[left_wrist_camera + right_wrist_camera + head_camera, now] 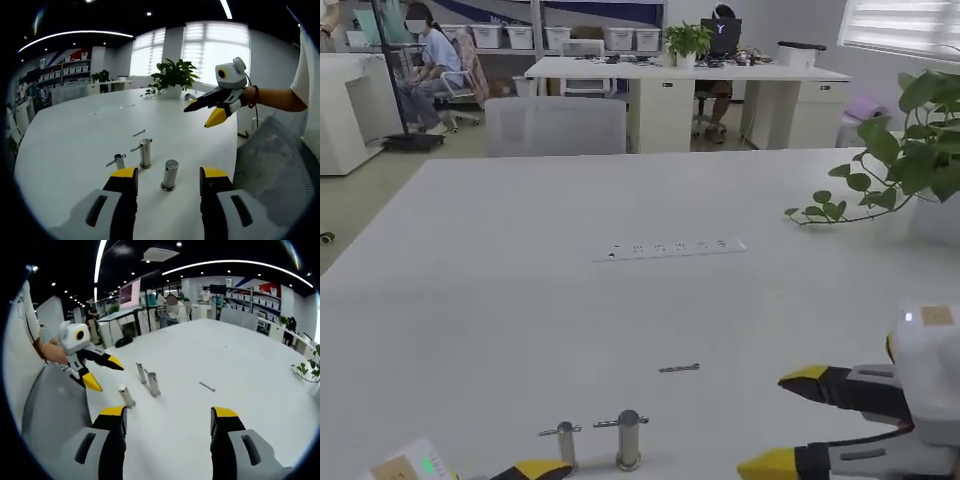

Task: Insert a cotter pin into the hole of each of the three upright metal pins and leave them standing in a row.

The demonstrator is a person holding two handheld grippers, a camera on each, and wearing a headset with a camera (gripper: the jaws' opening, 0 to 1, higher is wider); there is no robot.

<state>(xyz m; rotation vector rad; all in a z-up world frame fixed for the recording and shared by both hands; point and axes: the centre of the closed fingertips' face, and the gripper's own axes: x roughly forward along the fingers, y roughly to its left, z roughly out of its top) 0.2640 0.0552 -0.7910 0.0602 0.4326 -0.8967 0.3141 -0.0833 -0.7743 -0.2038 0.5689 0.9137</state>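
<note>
— left gripper (169,176) first, it's closest. how do its jaws stand?
— spread wide, nothing between the yellow tips. just ahead of them the bare pin (170,175) stands upright on the table (75,150), with no cotter through it.
— and the other two pins?
— a little further on. the mid pin (145,152) is upright with a cotter crosswise through its top. the short pin (119,161) is just beside it, also upright, also with a cotter through it. the three stand near each other, more a loose cluster than a straight row.
— any cotter not in a pin?
— one. the loose cotter (139,133) lies flat on the table beyond the pins, apart from them.
— right gripper?
— the right gripper (169,416) is held in the air off to the right of the pins. its jaws are spread too and hold nothing.
— what else is on the table?
— a power strip (670,247) halfway across, and a plant (910,150) at the far right edge.
</note>
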